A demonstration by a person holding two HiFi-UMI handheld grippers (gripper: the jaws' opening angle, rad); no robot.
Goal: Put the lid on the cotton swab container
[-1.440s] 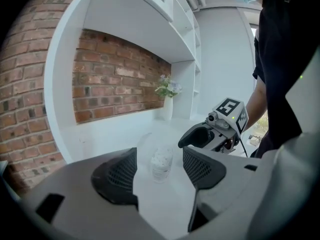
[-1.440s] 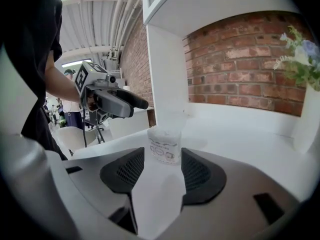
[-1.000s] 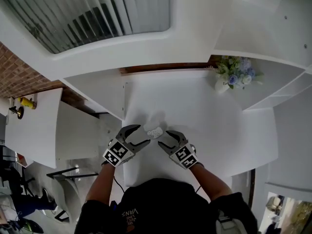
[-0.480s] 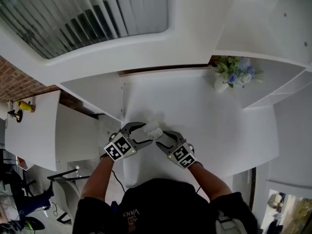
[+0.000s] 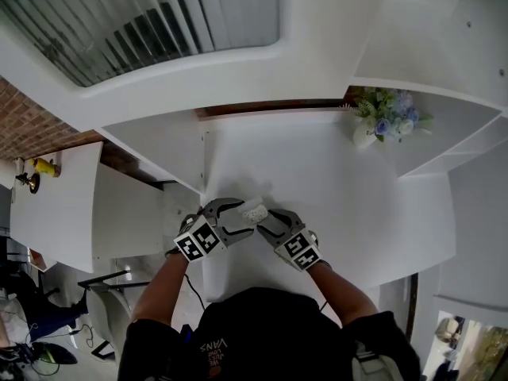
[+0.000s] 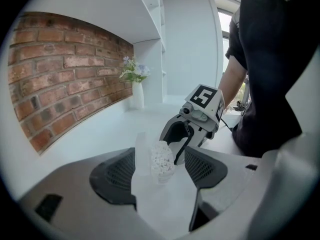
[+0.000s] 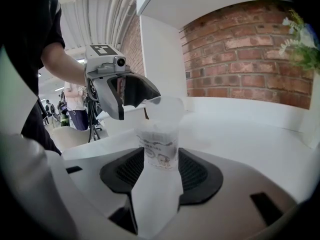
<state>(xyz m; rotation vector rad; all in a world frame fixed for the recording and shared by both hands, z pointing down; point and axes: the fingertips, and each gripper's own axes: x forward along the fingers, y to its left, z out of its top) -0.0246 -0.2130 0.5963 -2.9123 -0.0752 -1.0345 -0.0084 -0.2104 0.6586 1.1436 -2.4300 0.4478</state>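
Observation:
A small clear cotton swab container [image 5: 254, 210] stands on the white table [image 5: 333, 189] with white swabs [image 6: 161, 158] showing at its open top. Its translucent lid [image 7: 167, 106] stands up, flipped back on the side nearer the wall. My right gripper [image 7: 160, 166] is shut on the labelled container body [image 7: 159, 149]. My left gripper [image 6: 161, 178] is open, its pads wide apart on either side of the container and lid [image 6: 141, 149] without touching. The two grippers face each other, left [image 5: 240, 217] and right [image 5: 262, 222].
A white vase of flowers [image 5: 365, 137] stands at the table's far right corner by the brick wall [image 6: 65, 79]. White shelves [image 5: 444, 46] rise on the right. The table's near edge lies just behind both grippers; chairs and a person stand beyond it [image 7: 70, 109].
My left gripper's jaws have spread apart and slid forward around the container. Both grippers and the container have shifted slightly toward the wall.

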